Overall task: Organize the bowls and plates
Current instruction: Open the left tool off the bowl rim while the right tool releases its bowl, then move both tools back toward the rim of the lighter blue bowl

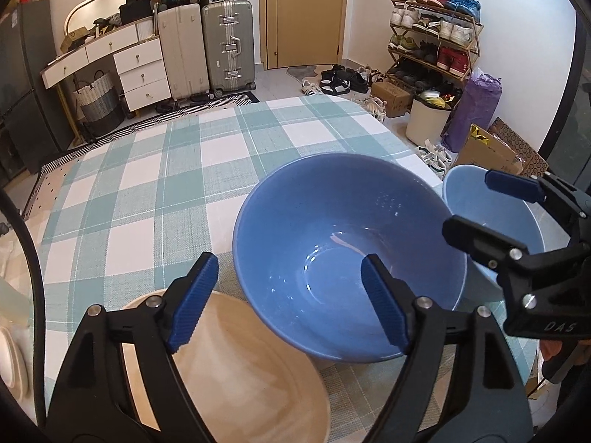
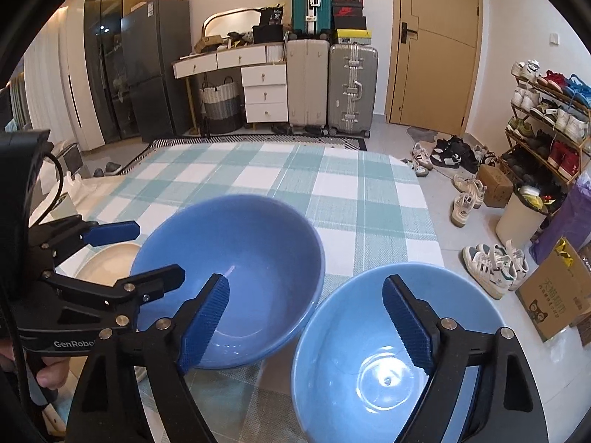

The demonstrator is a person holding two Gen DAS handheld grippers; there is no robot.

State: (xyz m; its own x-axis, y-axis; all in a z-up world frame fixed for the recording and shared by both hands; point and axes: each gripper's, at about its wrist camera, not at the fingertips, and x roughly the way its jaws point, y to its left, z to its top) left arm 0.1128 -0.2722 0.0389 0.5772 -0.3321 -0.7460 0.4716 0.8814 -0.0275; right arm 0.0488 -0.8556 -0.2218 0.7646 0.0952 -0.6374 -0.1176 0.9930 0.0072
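A big blue bowl (image 1: 347,258) stands on the checked tablecloth (image 1: 177,170); it also shows in the right wrist view (image 2: 236,258). A paler blue bowl (image 2: 376,361) stands to its right, seen in the left wrist view (image 1: 476,199) behind the right gripper. A beige plate (image 1: 236,369) lies to the big bowl's left, also in the right wrist view (image 2: 107,262). My left gripper (image 1: 288,302) is open, its jaws straddling the big bowl's near left rim. My right gripper (image 2: 314,325) is open, above the gap between the two bowls.
The table's right edge (image 2: 432,229) drops to a floor with shoes (image 2: 491,262), a white bin (image 2: 521,214) and cardboard boxes (image 2: 554,295). Suitcases (image 2: 332,85) and a white dresser (image 2: 258,85) stand beyond the far edge. White dishes (image 1: 11,361) sit at far left.
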